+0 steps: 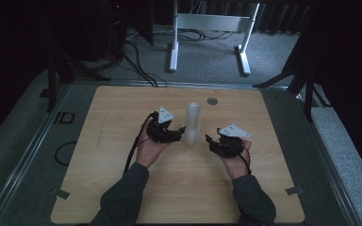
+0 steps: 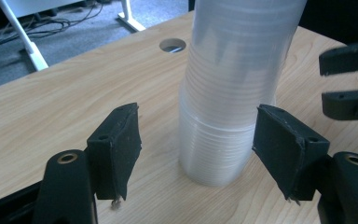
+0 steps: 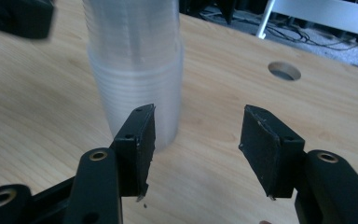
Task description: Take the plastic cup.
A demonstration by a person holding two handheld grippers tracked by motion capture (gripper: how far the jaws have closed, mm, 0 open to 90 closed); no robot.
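Cup stack (image 1: 192,123) stands tall between left gripper (image 1: 179,131) and right gripper (image 1: 210,140). Both released, jaws apart, nothing gripped. Risk: stray jaw nudge tips stack.

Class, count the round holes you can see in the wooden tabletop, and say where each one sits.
1. The round hole sits near the far edge of the table, just beyond the stack of clear cups.

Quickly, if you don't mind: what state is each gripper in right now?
Left gripper: open, jaws either side of the stack of clear cups without touching it.
Right gripper: open, holding nothing; the stack stands beyond its jaws.
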